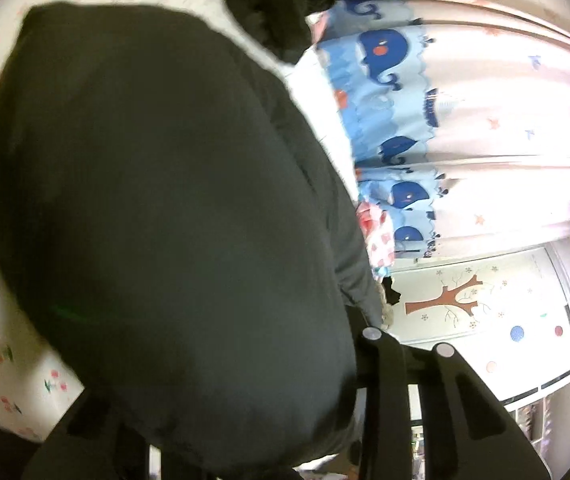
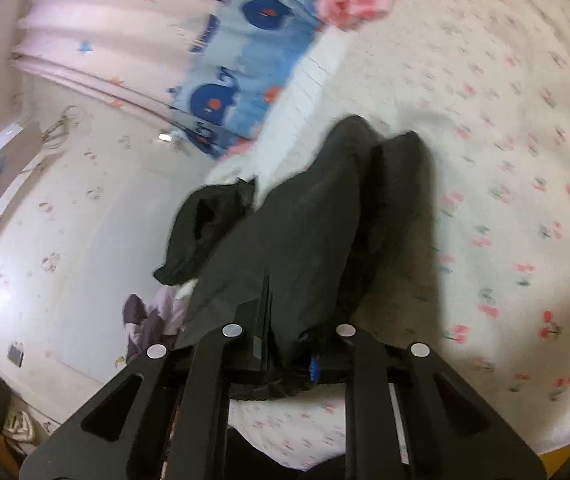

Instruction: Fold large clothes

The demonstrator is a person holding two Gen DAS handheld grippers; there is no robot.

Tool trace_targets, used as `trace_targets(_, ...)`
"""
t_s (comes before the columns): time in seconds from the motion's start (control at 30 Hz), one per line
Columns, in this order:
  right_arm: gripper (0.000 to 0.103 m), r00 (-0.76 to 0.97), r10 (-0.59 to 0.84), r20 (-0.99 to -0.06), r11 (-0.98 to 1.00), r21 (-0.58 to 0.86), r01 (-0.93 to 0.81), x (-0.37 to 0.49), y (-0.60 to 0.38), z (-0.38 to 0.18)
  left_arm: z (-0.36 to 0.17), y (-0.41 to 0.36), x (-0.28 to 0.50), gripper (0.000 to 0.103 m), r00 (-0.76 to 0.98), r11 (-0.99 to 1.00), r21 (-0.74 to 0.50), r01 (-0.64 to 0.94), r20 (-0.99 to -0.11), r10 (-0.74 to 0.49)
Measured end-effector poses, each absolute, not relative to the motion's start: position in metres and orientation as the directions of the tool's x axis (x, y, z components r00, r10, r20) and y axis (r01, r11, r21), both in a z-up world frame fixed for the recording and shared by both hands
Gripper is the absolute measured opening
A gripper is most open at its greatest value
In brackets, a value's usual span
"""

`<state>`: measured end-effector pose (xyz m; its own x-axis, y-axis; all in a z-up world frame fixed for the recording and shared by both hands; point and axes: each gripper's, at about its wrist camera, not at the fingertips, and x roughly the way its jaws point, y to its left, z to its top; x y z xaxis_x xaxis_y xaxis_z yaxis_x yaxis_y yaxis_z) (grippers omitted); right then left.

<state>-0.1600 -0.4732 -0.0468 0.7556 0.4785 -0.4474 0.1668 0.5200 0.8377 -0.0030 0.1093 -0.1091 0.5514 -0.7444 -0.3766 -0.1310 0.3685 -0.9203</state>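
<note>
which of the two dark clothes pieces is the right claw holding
The long dark garment running into the right claw, not the crumpled black piece lying loose beside it.

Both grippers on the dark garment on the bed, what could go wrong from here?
1. The right gripper pinches only a bunched edge of the dark garment; it may slip out when lifted.
2. In the left wrist view the dark cloth drapes over the left gripper and hides its fingers, so the grip cannot be checked.
3. A second dark piece lies against the garment and could get dragged along.
</note>
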Motion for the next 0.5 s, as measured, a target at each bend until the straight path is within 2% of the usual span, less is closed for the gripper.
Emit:
trace_targets(0.07,0.018,0.749,0.468,-0.470,0.479,0.847,0.232,-0.174,-0.483,-0.066,-0.124,0.107,-0.002,0.039,0.515,0.358,-0.913,-0.193,-0.405,-0.755)
trace_targets(0.13,0.030,0.790,0.347,-0.505,0.523,0.804,0.284,-0.199,-0.491,-0.056,-0.128,0.113,-0.001,0.044,0.513,0.331,-0.915,-0.231,-0.403,-0.758)
trace_targets(0.2,0.033,0.826,0.210,-0.522,0.607,0.732,0.308,-0.209,-0.490,-0.027,-0.129,0.114,0.003,0.055,0.509,0.351,-0.904,-0.242,-0.427,-0.747)
trace_targets(0.23,0.035,0.838,0.179,-0.515,0.680,0.681,0.273,-0.200,-0.478,-0.003,-0.132,0.113,0.005,0.066,0.510,0.353,-0.898,-0.263,-0.440,-0.740)
trace_targets(0.27,0.037,0.838,0.181,-0.515,0.736,0.636,0.232,-0.185,-0.464,0.014,-0.135,0.113,0.008,0.069,0.514,0.342,-0.896,-0.283,-0.443,-0.734)
trace_targets(0.33,0.049,0.806,0.210,-0.554,0.871,0.481,0.104,-0.131,-0.409,0.048,-0.136,0.110,0.012,0.072,0.535,0.337,-0.895,-0.293,-0.445,-0.718)
trace_targets(0.43,0.051,0.737,0.239,-0.633,0.958,0.279,-0.071,-0.049,-0.325,0.060,-0.134,0.106,0.011,0.073,0.560,0.358,-0.892,-0.278,-0.453,-0.693)
trace_targets(0.5,0.051,0.698,0.204,-0.686,0.979,0.164,-0.125,0.002,-0.282,0.053,-0.134,0.107,0.009,0.073,0.566,0.355,-0.895,-0.269,-0.445,-0.694)
